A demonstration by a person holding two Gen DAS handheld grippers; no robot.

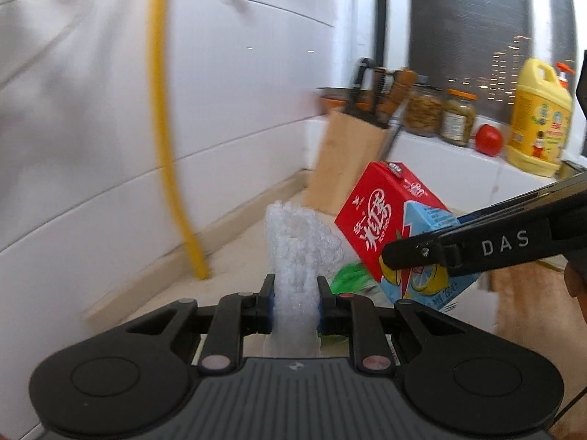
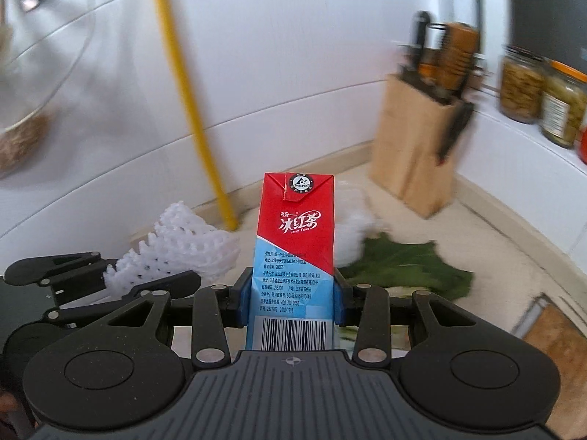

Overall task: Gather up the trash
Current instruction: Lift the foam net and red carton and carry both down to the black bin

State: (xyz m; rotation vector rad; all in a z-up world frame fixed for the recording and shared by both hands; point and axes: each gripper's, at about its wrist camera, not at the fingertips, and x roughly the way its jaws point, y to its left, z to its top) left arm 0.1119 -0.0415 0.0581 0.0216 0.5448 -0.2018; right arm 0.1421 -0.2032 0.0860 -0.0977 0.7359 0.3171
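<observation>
Carrying both pieces above the counter (image 2: pixel 495 256), we risk most with the ice tea carton (image 2: pixel 293 256): our right gripper (image 2: pixel 292 302) pinches only its lower end, so a swing could tip it out. Smaller worry: our left gripper (image 1: pixel 295 302) squeezes the white foam net (image 1: pixel 297 249), soft enough to slip free. Green leaf (image 2: pixel 407 267) remains on the counter.

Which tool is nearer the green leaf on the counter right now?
Right, though only narrowly. The right tool, shut on the tea carton, is just short of the leaf. The left tool, gripping the foam net, is further left.
</observation>
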